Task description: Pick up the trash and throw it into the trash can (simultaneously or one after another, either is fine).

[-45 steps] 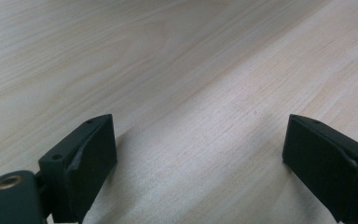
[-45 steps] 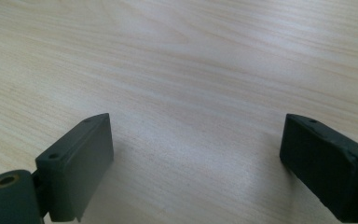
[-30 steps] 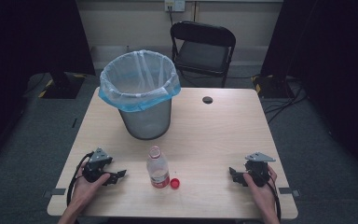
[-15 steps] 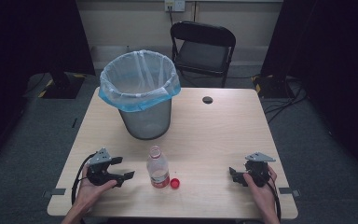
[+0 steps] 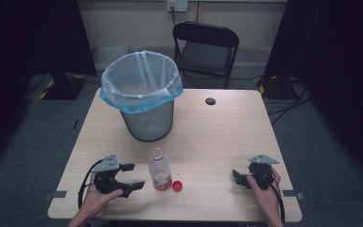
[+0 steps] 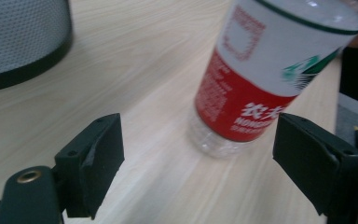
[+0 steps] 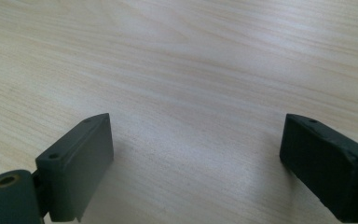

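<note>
An uncapped clear plastic bottle (image 5: pixel 159 170) with a red and white label stands upright near the table's front edge. Its red cap (image 5: pixel 177 185) lies just to its right. My left gripper (image 5: pixel 134 176) is open just left of the bottle, with its jaws pointing at it. In the left gripper view the bottle (image 6: pixel 261 79) stands just ahead of the left gripper (image 6: pixel 204 137), apart from both jaws and nearer the right one. My right gripper (image 5: pixel 237 177) rests open at the front right, and in the right gripper view the right gripper (image 7: pixel 196 140) has only bare wood between its jaws.
A mesh waste bin (image 5: pixel 142 94) lined with a blue-rimmed clear bag stands behind the bottle on the wooden table (image 5: pixel 217 137). The bin's base (image 6: pixel 23 37) is in the left gripper view. A cable hole (image 5: pixel 210 101) sits at the back. Beyond the table stands a black chair (image 5: pixel 205 45).
My left gripper has moved right toward the bottle and its jaws now stand wider. The right gripper, bottle and cap have not moved.
</note>
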